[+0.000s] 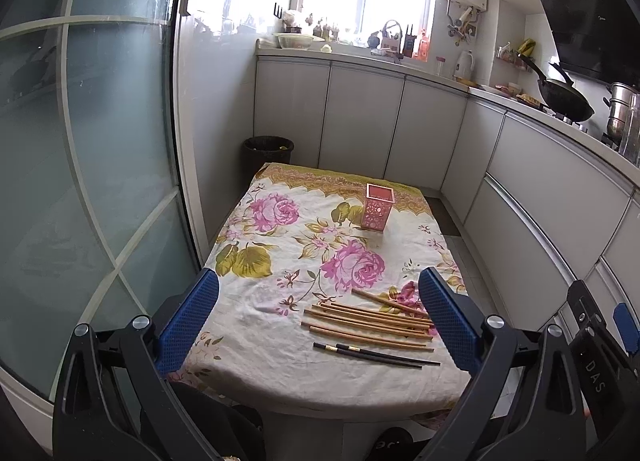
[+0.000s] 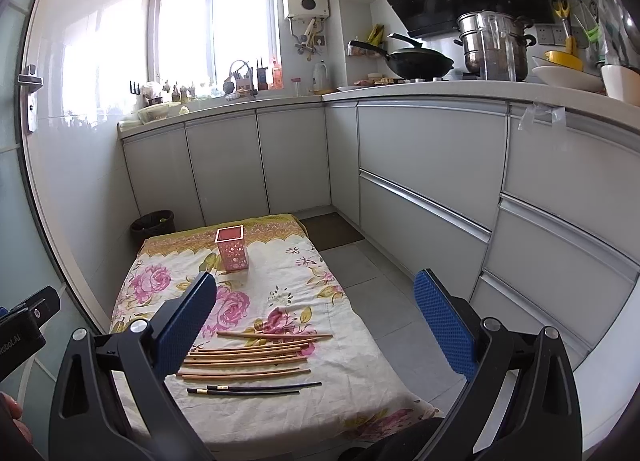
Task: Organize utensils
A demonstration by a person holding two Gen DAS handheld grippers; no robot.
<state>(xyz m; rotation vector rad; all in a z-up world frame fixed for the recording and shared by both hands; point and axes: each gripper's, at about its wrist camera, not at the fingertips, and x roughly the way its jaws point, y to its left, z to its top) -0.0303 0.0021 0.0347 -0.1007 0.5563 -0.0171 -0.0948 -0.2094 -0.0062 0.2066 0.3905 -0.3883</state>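
Several wooden chopsticks (image 1: 372,321) lie in a loose row on the floral tablecloth (image 1: 280,261) near the table's front, with two black chopsticks (image 1: 376,355) just in front of them. A pink cut-out holder (image 1: 377,207) stands upright and empty toward the far end. My left gripper (image 1: 318,285) is open and empty, held above the near half of the table. In the right wrist view the wooden chopsticks (image 2: 248,355), black chopsticks (image 2: 252,389) and holder (image 2: 232,248) also show. My right gripper (image 2: 316,287) is open and empty, above the table's right edge.
A glass sliding door (image 1: 80,181) runs close along the table's left side. Grey kitchen cabinets (image 2: 420,189) line the back and right, with a wok (image 2: 416,61) and pots on the counter. A black bin (image 1: 267,153) stands behind the table. Tiled floor (image 2: 384,301) lies to the right.
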